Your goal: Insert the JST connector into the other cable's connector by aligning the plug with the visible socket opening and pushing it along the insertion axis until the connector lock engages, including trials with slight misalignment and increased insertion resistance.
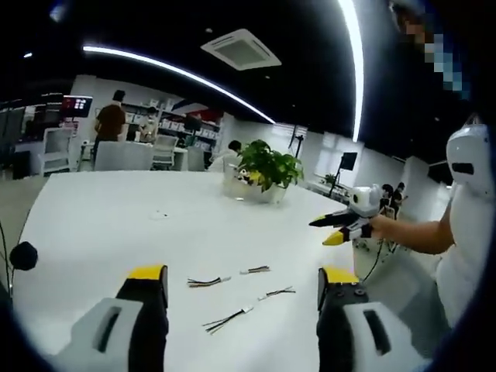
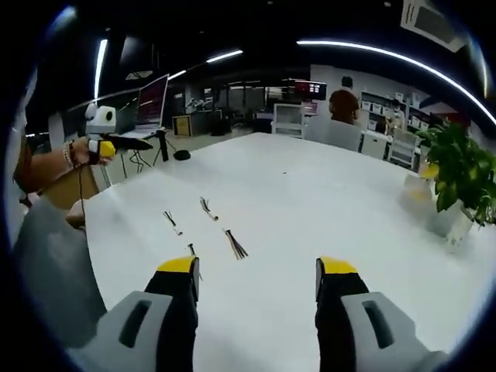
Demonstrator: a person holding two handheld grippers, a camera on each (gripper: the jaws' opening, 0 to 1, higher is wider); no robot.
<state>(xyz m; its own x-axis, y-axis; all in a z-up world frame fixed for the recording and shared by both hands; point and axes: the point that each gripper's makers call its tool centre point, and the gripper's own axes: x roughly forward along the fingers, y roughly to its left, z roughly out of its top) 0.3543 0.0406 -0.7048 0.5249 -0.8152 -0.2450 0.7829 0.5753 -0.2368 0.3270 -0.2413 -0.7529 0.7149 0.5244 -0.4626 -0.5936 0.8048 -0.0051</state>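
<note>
Leafy green potted plant (image 1: 267,167) in a pale pot sits at the far edge of the broad white tabletop (image 1: 116,225). Person in a brown shirt (image 1: 111,120) stands beyond, near white office chairs (image 1: 124,155).

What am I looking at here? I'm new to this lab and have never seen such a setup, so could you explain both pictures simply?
There is no robot. A person holds a handheld two-jaw gripper in each hand, and a fisheye camera rides on each one, looking forward along its jaws.

In the left gripper view, the left gripper rises from the bottom, its yellow-tipped jaws apart with nothing between them. At the right of that view, the person's hand holds the right gripper out over the table edge.

In the right gripper view, the right gripper's own jaws rise from the bottom, also open and empty; the left gripper shows far left.

On the white table lie four short cables with small connectors, loose and untouched. A potted plant stands farther back. People stand and sit in the office behind.
</note>
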